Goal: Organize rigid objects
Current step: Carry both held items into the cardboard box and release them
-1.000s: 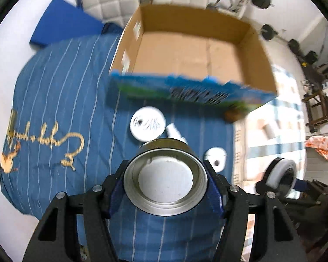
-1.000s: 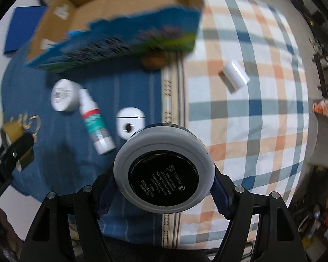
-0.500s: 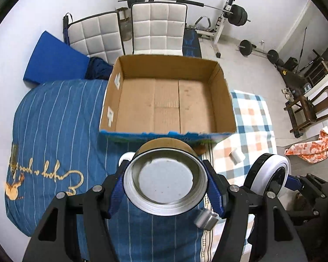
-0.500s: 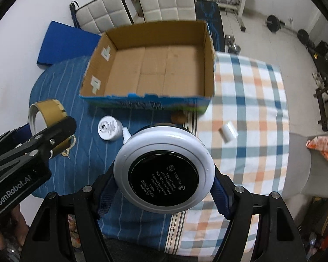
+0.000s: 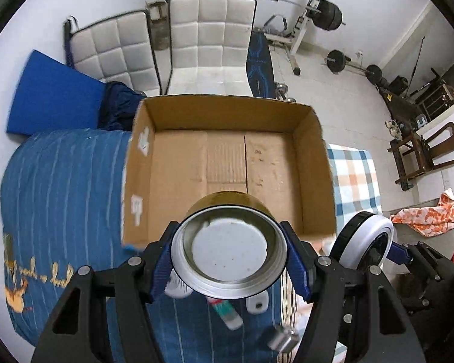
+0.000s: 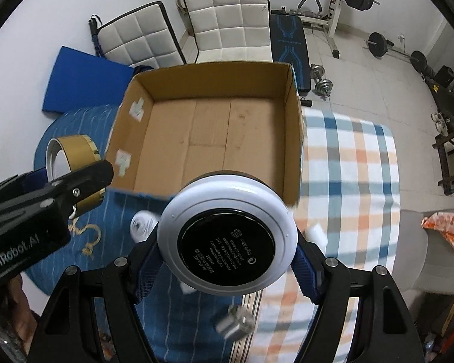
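Gym room, bed: we have lifted both loads toward box (image 5: 227,163), still empty. Left gripper (image 5: 229,259) fingers pinch tape roll (image 5: 228,254); right gripper (image 6: 224,243) fingers pinch round case (image 6: 227,242). Drop-in next.

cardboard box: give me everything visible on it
The cardboard box is open-topped, shallow and rectangular, plain brown corrugated card inside, with a blue printed outer face along its near wall. White sticker scraps cling to its inner left wall. Its floor shows flap seams and nothing lying on it. It sits upright on the cloth-covered surface, straddling the blue striped cloth and the checked cloth. Neither gripper touches it.
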`<state>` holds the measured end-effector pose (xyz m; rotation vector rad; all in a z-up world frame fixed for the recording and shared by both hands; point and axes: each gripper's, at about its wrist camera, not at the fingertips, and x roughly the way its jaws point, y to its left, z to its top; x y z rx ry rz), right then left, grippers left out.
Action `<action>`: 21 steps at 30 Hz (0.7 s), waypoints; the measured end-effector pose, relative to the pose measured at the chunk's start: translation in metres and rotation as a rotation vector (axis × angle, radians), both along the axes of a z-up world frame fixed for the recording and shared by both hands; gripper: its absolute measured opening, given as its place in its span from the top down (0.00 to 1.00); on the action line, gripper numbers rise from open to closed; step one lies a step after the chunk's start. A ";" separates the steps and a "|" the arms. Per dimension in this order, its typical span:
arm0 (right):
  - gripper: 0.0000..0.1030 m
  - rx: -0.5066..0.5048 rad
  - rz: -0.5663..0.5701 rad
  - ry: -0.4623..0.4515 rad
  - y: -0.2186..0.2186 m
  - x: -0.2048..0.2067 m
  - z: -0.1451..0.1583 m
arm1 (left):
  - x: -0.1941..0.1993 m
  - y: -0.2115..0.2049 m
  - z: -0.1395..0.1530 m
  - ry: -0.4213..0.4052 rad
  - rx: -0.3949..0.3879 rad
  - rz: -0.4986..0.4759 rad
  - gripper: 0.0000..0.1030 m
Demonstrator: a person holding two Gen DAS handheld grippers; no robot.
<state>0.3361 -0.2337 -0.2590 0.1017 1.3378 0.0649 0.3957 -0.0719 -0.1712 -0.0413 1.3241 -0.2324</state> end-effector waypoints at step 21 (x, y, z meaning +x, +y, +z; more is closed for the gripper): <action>0.25 -0.045 -0.038 0.189 -0.007 0.209 -0.188 | 0.172 -0.016 -0.204 0.362 -0.035 -0.015 0.40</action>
